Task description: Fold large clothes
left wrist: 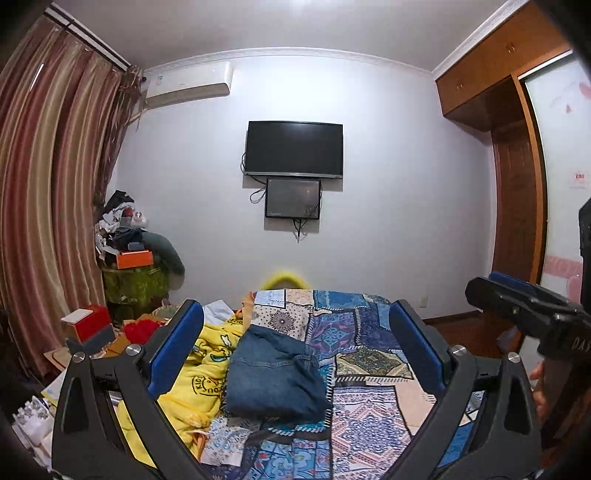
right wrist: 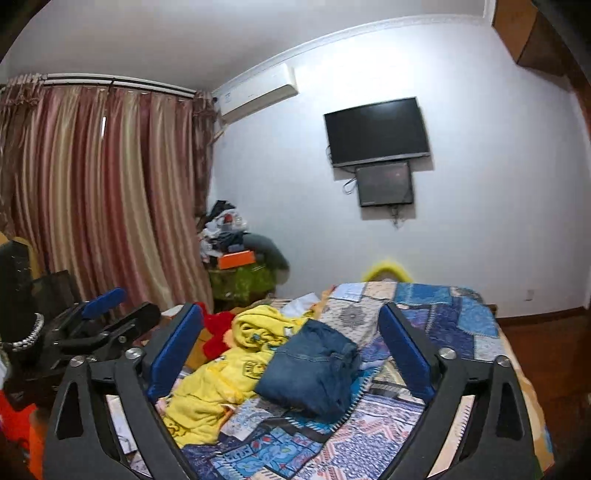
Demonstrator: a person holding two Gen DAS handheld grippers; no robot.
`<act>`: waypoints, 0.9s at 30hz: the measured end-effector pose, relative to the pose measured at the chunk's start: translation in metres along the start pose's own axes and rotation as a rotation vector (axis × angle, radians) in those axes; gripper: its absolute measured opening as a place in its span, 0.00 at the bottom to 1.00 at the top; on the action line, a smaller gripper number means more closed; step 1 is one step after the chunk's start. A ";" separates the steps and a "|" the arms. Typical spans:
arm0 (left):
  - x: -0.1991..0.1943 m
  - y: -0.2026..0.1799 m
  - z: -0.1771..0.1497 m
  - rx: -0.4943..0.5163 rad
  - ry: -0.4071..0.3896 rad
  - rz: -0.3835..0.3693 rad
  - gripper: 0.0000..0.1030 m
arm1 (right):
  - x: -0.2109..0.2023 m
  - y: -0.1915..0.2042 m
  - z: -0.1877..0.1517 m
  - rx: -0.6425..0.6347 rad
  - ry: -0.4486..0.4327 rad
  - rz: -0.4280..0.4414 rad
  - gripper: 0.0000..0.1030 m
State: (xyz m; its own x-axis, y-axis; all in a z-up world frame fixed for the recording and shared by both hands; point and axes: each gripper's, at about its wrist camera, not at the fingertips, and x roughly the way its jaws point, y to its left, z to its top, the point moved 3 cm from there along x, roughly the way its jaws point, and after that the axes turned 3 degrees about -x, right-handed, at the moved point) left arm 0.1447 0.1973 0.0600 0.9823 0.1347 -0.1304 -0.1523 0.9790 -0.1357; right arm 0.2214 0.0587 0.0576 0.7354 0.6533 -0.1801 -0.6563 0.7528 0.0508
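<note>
A pale wall [left wrist: 388, 184] fills the middle of the frame, with a white ceiling [left wrist: 258, 26] above. A dark TV [left wrist: 294, 148] hangs on it, a smaller screen [left wrist: 293, 198] just below. An air conditioner [left wrist: 188, 85] sits at upper left, beside striped reddish curtains [left wrist: 48, 166] along the left side. A wooden wardrobe [left wrist: 506, 110] stands at right. A bed [left wrist: 369, 424] with a patchwork cover lies at the bottom, and a cluttered stand [left wrist: 133, 273] in the left corner.

I'm seeing the bed [left wrist: 369, 417] wearing a patchwork cover; folded jeans [left wrist: 275, 376] lying mid-bed, yellow blanket [left wrist: 199, 373] bunching just beside them, touching.
</note>
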 end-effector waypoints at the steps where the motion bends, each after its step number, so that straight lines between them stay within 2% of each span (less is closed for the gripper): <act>1: -0.002 -0.001 -0.002 -0.003 0.003 -0.001 0.98 | -0.005 0.002 -0.003 0.000 -0.014 -0.020 1.00; 11: -0.018 -0.006 -0.012 -0.015 0.024 0.011 0.99 | -0.009 0.002 -0.012 -0.011 0.026 -0.055 1.00; 27: -0.021 -0.009 -0.014 -0.009 0.030 0.032 1.00 | -0.016 -0.002 -0.016 -0.019 0.030 -0.080 1.00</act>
State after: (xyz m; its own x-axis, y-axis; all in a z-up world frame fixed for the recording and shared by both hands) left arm 0.1243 0.1832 0.0503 0.9732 0.1612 -0.1638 -0.1847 0.9728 -0.1399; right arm 0.2078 0.0453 0.0448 0.7800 0.5885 -0.2127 -0.5994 0.8003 0.0163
